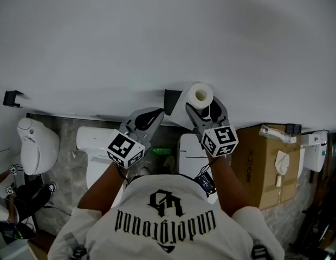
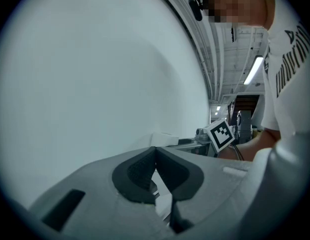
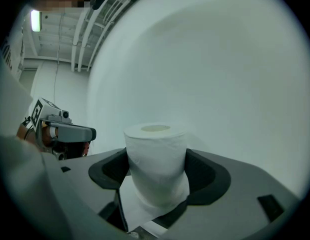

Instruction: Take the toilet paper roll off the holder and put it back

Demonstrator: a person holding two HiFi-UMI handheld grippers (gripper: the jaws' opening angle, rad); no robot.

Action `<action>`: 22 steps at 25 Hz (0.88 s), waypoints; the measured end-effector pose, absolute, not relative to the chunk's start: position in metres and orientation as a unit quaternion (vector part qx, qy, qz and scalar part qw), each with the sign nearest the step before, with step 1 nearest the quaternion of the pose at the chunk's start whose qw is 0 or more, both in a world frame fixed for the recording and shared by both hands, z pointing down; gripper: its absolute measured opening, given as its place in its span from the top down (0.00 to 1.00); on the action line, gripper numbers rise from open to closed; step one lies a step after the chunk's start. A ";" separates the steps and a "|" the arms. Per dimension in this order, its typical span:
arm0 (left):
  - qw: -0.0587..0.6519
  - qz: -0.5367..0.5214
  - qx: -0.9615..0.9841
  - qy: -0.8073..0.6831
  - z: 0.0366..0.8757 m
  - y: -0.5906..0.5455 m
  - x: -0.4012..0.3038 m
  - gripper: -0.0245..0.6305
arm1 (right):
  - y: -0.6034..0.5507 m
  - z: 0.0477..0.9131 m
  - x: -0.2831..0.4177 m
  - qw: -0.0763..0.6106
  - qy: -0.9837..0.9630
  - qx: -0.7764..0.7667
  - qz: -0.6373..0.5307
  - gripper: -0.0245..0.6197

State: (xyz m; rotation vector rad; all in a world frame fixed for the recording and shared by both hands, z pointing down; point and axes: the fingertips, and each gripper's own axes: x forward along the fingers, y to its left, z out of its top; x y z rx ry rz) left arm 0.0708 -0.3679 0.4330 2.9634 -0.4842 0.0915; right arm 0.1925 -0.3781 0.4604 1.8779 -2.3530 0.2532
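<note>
1. Head view, far left: a small black metal bracket (image 1: 12, 98) is fixed to the plain white wall (image 1: 157, 31). Below it a white ceramic toilet (image 1: 37, 142) stands on the grey stone-patterned floor (image 1: 68, 167).
2. Next is the grey plastic left gripper (image 1: 155, 114), with its black-and-white marker cube, held up near the wall. In the left gripper view its dark padded jaws meet at the tips, with nothing between them.
3. Just right of it, a black wall-mounted holder (image 1: 171, 101) sticks out from the wall.
4. The white toilet paper roll with a pale cardboard core (image 1: 199, 96) is just beside the holder, on its right. The core opening faces the head camera. Whether the roll touches the holder cannot be told.
5. The grey plastic right gripper (image 1: 205, 108) is clamped on the roll. In the right gripper view the roll (image 3: 156, 154) stands upright, squeezed between the two dark pads (image 3: 115, 169). A loose white sheet (image 3: 132, 204) hangs below it.
6. Further right, a brown cardboard box (image 1: 265, 164) stands against the wall. A white plastic box-shaped fitting (image 1: 315, 148) is at the far right edge.
</note>
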 end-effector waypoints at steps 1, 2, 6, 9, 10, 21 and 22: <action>0.070 0.031 0.984 -0.162 0.434 -0.369 0.072 0.94 | -0.379 0.462 0.193 0.061 -0.778 0.619 0.085 0.47; 0.071 0.032 0.984 -0.162 0.435 -0.369 0.073 0.94 | -0.379 0.464 0.193 0.062 -0.779 0.618 0.085 0.47; 0.075 0.035 0.983 -0.164 0.439 -0.369 0.075 0.94 | -0.380 0.467 0.190 0.070 -0.780 0.616 0.080 0.47; 0.076 0.036 0.983 -0.165 0.440 -0.368 0.076 0.94 | -0.382 0.467 0.189 0.072 -0.780 0.617 0.078 0.47; 0.076 0.037 0.983 -0.165 0.441 -0.368 0.075 0.94 | -0.382 0.467 0.190 0.071 -0.780 0.617 0.078 0.47; 0.078 0.032 0.982 -0.169 0.441 -0.368 0.067 0.94 | -0.383 0.466 0.189 0.060 -0.779 0.620 0.072 0.46; 0.079 0.033 0.982 -0.168 0.441 -0.368 0.066 0.94 | -0.383 0.466 0.190 0.060 -0.778 0.621 0.072 0.46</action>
